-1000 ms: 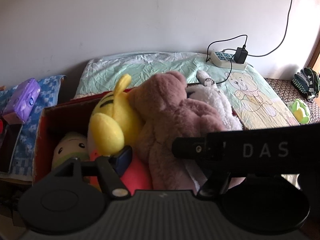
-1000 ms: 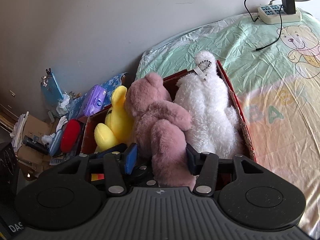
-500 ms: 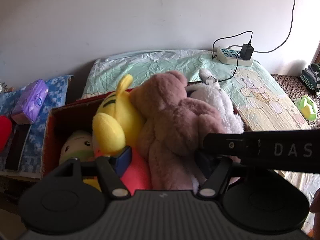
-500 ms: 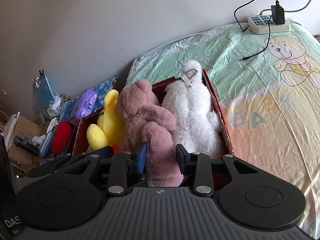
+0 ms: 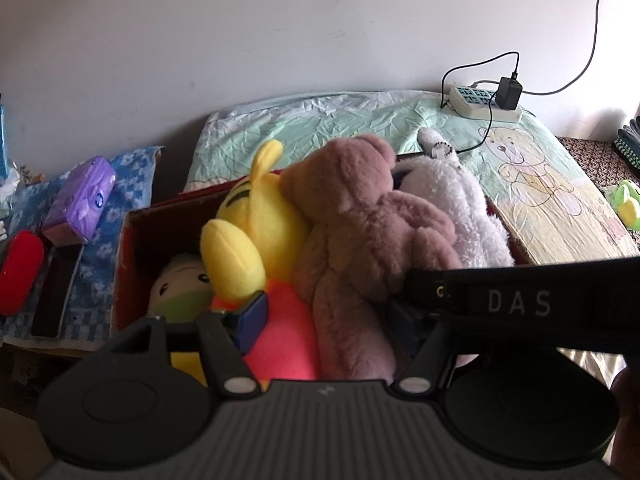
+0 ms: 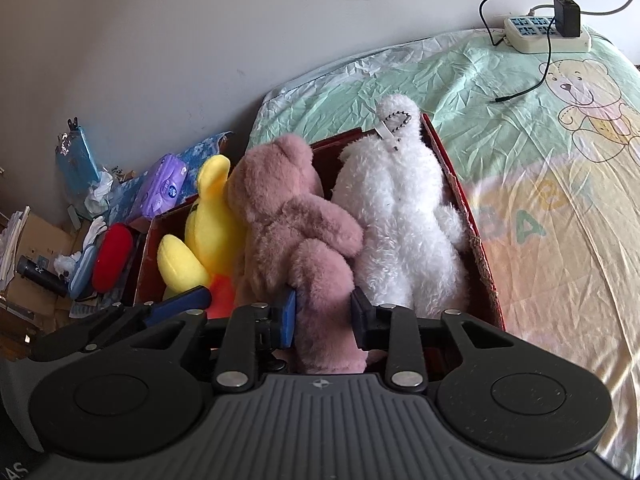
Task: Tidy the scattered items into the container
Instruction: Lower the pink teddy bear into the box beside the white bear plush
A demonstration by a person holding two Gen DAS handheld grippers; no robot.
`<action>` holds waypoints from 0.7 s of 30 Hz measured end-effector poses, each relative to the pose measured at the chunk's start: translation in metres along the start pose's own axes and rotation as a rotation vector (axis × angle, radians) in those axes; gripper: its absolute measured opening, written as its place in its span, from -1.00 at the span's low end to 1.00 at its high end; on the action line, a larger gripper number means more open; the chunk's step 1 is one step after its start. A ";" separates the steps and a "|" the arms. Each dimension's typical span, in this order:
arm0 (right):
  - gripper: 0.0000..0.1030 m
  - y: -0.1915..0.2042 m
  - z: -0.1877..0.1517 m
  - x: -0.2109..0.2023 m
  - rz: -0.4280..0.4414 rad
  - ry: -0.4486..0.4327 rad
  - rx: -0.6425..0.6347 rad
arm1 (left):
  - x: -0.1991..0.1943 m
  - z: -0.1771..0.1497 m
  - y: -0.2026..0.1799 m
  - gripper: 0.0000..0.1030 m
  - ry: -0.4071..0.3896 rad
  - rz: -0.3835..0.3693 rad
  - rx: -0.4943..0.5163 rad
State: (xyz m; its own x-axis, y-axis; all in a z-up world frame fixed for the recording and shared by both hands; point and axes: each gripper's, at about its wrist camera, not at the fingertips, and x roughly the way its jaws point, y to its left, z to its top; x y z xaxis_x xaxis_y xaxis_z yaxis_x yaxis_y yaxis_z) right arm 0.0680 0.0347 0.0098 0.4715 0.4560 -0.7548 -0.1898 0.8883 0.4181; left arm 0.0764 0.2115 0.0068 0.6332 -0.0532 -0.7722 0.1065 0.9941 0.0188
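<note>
Settling into the red box [image 6: 482, 264] is the pink bear [image 6: 296, 224], wedged between the yellow plush [image 6: 208, 216] and the white plush [image 6: 404, 216], its leg bracketed by the right gripper [image 6: 323, 312], whose blue pads touch the fur on both sides, so a light grip on the leg is judged. To finish well, the leg is best pressed down until the bear sits below the rim, then freed straight back without dragging fur. The left gripper [image 5: 332, 320] is held wide open over the orange plush [image 5: 288, 336], grasping nothing. On the sheet beyond lies the power strip [image 6: 548, 34].
</note>
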 end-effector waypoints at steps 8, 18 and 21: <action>-0.34 -0.004 -0.002 -0.027 -0.006 -0.056 -0.003 | -0.006 0.000 -0.007 0.42 -0.017 0.004 0.013; -0.28 -0.001 -0.003 -0.028 -0.049 -0.073 -0.042 | -0.014 -0.001 -0.005 0.80 -0.032 0.046 -0.033; -0.18 0.003 -0.004 -0.029 -0.071 -0.085 -0.062 | -0.015 -0.004 0.002 0.82 -0.022 0.062 -0.056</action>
State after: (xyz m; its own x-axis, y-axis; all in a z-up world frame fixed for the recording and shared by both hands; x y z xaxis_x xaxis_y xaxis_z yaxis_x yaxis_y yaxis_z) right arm 0.0499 0.0242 0.0307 0.5562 0.3882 -0.7348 -0.2047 0.9209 0.3316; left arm 0.0644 0.2146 0.0158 0.6542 0.0076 -0.7563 0.0236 0.9993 0.0304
